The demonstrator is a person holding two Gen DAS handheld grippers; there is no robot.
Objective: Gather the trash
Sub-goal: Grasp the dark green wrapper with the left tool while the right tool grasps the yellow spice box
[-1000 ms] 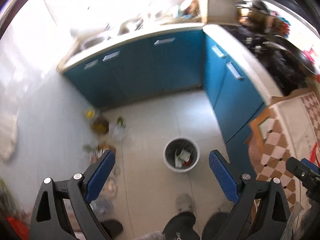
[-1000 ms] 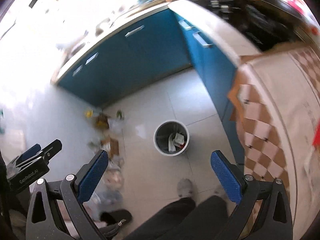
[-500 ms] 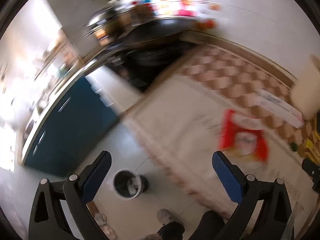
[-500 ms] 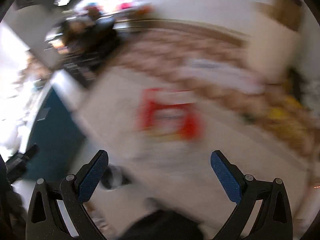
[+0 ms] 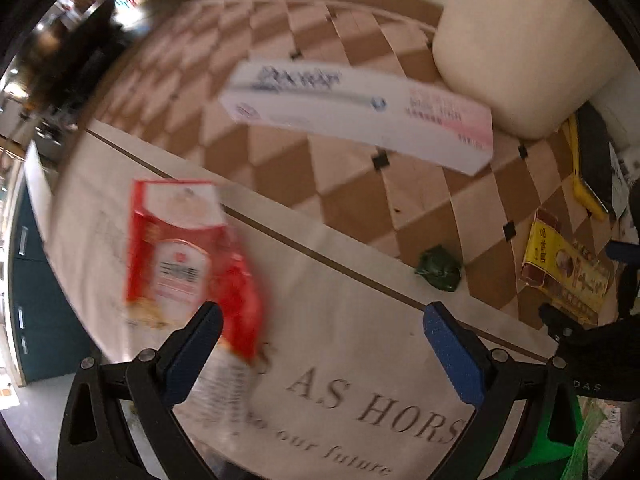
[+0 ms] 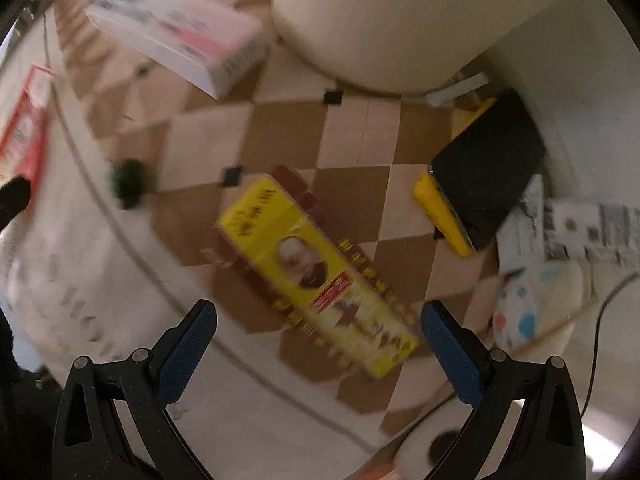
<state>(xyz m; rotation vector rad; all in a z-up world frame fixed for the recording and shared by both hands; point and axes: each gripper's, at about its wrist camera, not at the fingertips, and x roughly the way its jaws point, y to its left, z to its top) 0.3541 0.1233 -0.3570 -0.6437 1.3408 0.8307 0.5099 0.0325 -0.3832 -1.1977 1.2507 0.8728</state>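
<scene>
Grippers left (image 5: 320, 344) and right (image 6: 318, 340) gape wide, empty. We see a blurred red packet (image 5: 180, 256) at the left gripper's 10 o'clock, its lower edge hidden; a yellow box (image 6: 316, 276) lies between the right's fingers.

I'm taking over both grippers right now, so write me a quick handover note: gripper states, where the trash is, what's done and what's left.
Left gripper: open, empty, over the table with the red packet just ahead of its left finger.
Right gripper: open, empty, lined up over the yellow box.
Also on the checkered tablecloth: a long white box near the cream container, and a small green crumpled wrapper. A phone in a yellow case lies by the wall; probably not trash.
Done: nothing is grasped at this moment.
Left: pick up the packet, both boxes and the wrapper. No bin is in view now.
</scene>
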